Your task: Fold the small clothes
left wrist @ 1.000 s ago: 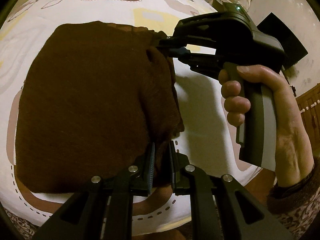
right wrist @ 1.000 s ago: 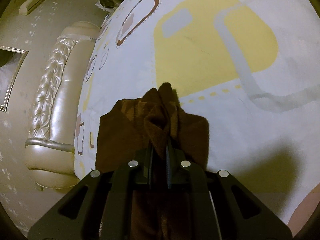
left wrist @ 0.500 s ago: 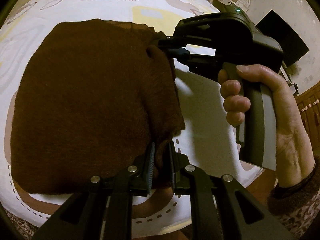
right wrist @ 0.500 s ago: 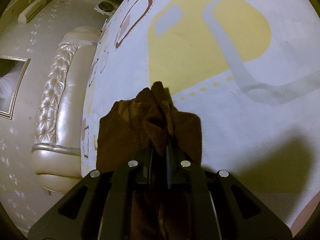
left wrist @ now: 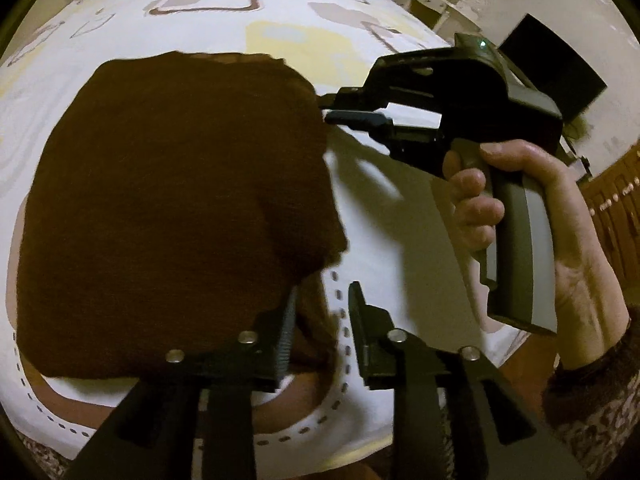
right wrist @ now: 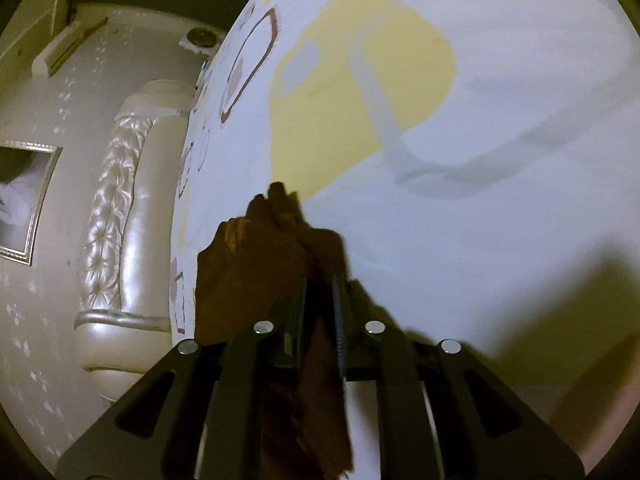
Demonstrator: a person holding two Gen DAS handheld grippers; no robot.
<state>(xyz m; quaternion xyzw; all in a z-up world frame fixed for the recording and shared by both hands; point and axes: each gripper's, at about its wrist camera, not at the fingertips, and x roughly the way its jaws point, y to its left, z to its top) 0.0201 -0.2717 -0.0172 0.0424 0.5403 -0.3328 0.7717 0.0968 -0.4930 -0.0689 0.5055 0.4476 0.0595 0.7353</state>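
The brown cloth lies folded over on the bed, both my left tool and right tool are opening off its edge, so smoothing or another fold remains.

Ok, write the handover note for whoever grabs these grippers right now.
Left gripper: jaws opening, brown garment edge just off the left pad, nothing pinched.
Right gripper: jaws opening, cloth between the fingers, at the garment's far right edge.
Garment lies flat on the patterned bedsheet, right side folded over.
Done: this fold laid down.
Left: pull both grippers clear, probably fold again and smooth.
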